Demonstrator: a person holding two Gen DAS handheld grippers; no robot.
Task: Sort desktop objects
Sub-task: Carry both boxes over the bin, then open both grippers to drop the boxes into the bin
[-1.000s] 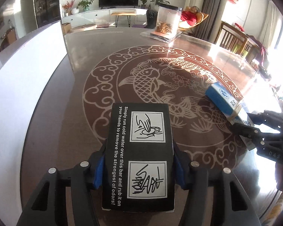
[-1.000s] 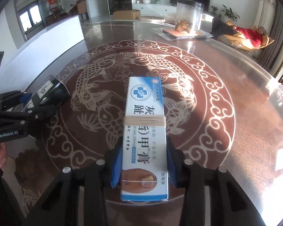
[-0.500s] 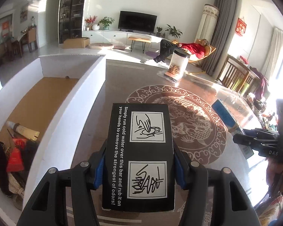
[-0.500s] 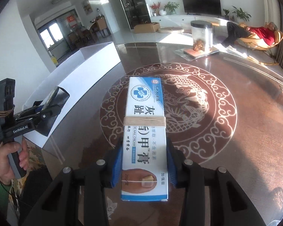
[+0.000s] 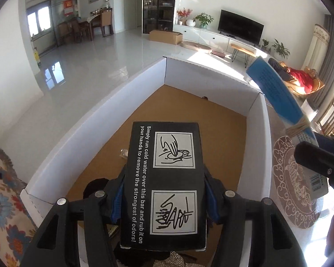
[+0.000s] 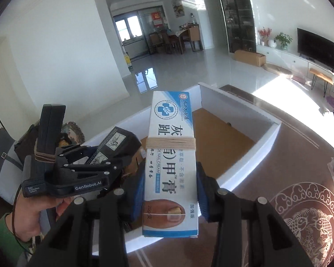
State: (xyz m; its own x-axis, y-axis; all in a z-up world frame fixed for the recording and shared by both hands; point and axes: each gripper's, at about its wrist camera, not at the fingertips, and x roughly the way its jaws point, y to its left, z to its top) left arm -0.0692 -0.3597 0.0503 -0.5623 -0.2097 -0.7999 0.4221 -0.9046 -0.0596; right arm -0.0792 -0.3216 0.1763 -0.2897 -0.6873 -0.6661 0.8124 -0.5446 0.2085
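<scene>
While both boxes are carried above the white-walled bin [image 5: 142, 93], nothing has yet been let go. A black carton [image 5: 167, 184] printed with hand-washing diagrams is pinched across its width by the blue-padded fingers [image 5: 119, 197] of the left gripper [image 5: 164, 197], and it is held over the bin's brown cardboard floor, where a few dark items can be made out near the close end. A blue-and-white nail cream box [image 6: 171, 166], bound round the middle with pale rubber bands, is clamped in the same way by the right gripper [image 6: 170, 194]; it is seen above the bin's near wall, with the patterned desk [image 6: 300, 211] to its right. In the right wrist view the left gripper [image 6: 113, 153] is found just beside the cream box, so a collision of the two loads is judged the main risk — either carton could be knocked askew in its grip if the hands were brought closer. A release made too early on the right side is also judged risky, since that box seems to straddle the wall and could tip back onto the desk. Because the black carton sticks out well beyond the fingers, a slip or a tumble on release is thought possible, and the small clear object [image 5: 123, 153] on the floor below could be struck.
</scene>
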